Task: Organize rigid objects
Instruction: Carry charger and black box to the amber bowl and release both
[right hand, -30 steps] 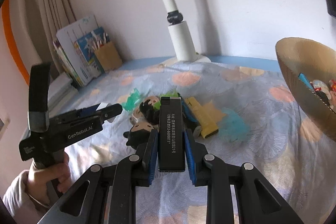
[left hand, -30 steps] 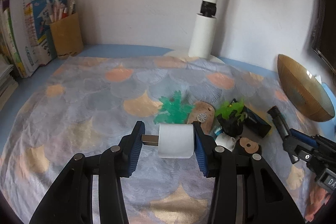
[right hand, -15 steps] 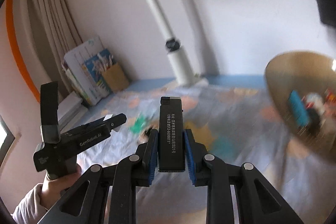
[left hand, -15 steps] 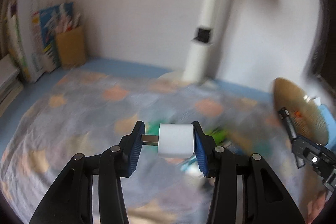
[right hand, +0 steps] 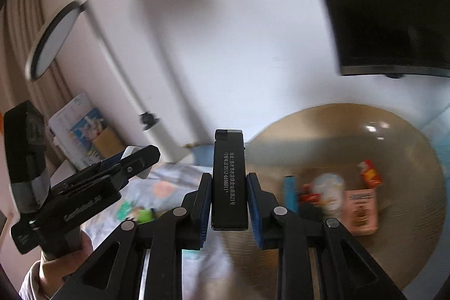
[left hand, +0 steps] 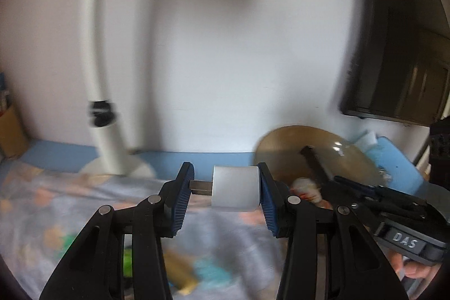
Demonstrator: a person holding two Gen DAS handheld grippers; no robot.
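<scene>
Left grip: we had the left gripper (left hand: 223, 197) clamped on a white plug adapter (left hand: 235, 189), its metal prong against one pad and its white body against the other, carried in the air above the patterned cloth (left hand: 70, 204).
Right grip: our right gripper (right hand: 228, 204) was pinched tight on a slim black lighter (right hand: 229, 179) standing upright between the pads, white print down its face.
Done so far: the gold bowl (right hand: 399, 137) already held several small things, among them a blue stick (right hand: 290, 193), a red packet (right hand: 370, 173), a pink box (right hand: 361, 211) and a pale round item too blurred for us to name.
In hand: we judged both pieces were on their way to that bowl; neither was in it yet.
Left to do: green toys (right hand: 135, 212) and a yellow piece (left hand: 181, 270) lay on the cloth, along with a teal shape we could not make out, so more trips seemed needed.
Around us: a white desk lamp (left hand: 108, 137) stood at the back of the table, with books and a brown pen holder (right hand: 108, 142) off to the left and a dark screen (right hand: 393, 4) above the bowl.
In the way: we saw nothing between the right gripper and the bowl; the two grippers were near each other, so we judged they could bump at the rim.
Clarity: both views were smeared, and small details in the bowl stayed uncertain.
</scene>
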